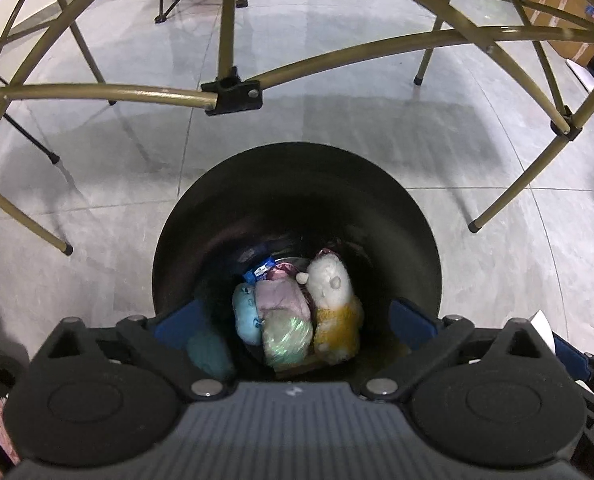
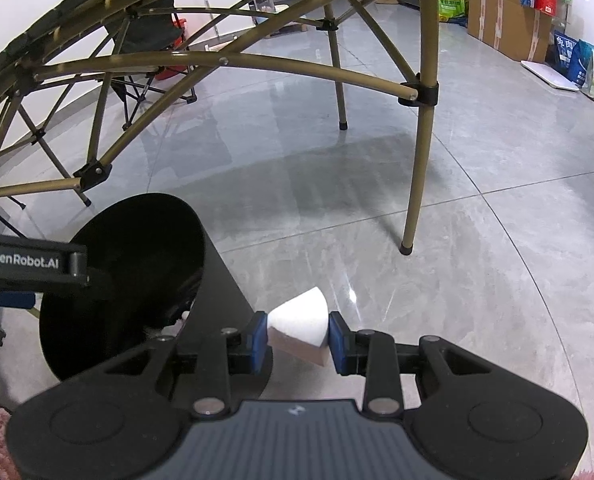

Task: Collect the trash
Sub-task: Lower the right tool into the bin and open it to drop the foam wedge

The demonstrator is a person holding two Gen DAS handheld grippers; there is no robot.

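The left tongs (image 1: 293, 320) hung wide open right above the bin (image 1: 297, 168), nothing between the blue pads (image 1: 177, 322). Down inside the bin lay a white-and-yellow plush (image 1: 333, 304), long axis pointing up toward the far wall, beside pink, blue and greenish bundles. Just right of the bin (image 2: 137, 240), the right tongs (image 2: 297, 338) gripped a white wedge (image 2: 299, 324), its rounded end pointing away from the tongs, above the floor (image 2: 457, 240).

Soft toys (image 1: 297, 312) inside bin (image 1: 297, 184)
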